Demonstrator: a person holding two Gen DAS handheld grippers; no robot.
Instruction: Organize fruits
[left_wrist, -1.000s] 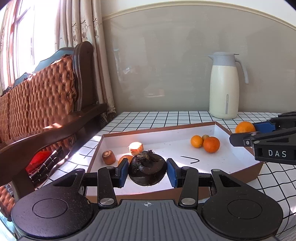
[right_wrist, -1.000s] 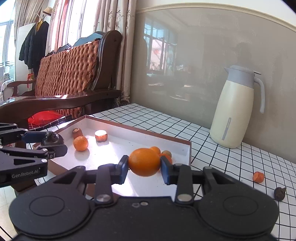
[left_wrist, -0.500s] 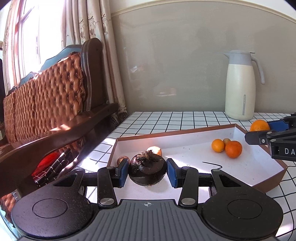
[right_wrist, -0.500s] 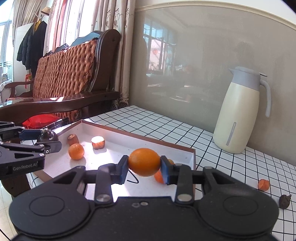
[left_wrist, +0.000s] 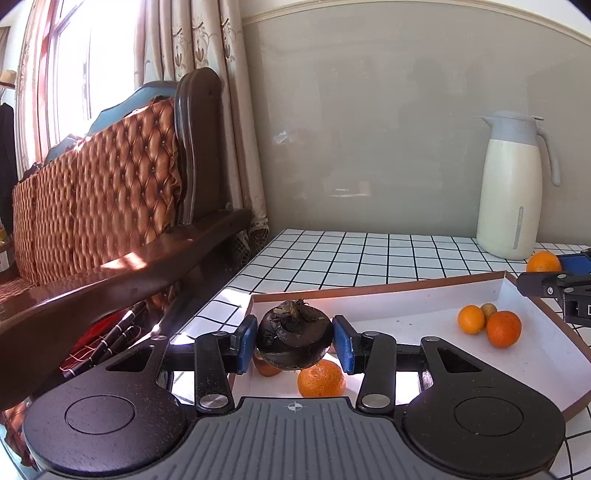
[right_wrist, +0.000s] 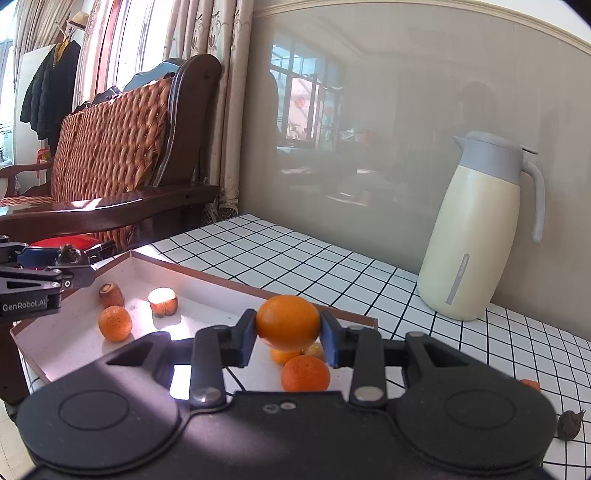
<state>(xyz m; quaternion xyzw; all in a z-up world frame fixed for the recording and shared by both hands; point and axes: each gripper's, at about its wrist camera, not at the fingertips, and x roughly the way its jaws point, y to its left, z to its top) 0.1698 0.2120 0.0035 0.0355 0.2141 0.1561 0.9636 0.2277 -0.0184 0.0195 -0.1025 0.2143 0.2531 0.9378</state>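
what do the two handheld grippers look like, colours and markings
Both the left gripper and right gripper are black, with two round discs, silver pivot screws and blue finger pads. The left one bears white "GenRobot.AI" lettering on its side, seen from the right wrist view.

My two wrist views: close, low, facing the grey wall; both share the brown-rimmed white cardboard tray (left_wrist: 491, 277) (right_wrist: 207, 273) and cream thermos jug (left_wrist: 508, 192) (right_wrist: 476, 236).
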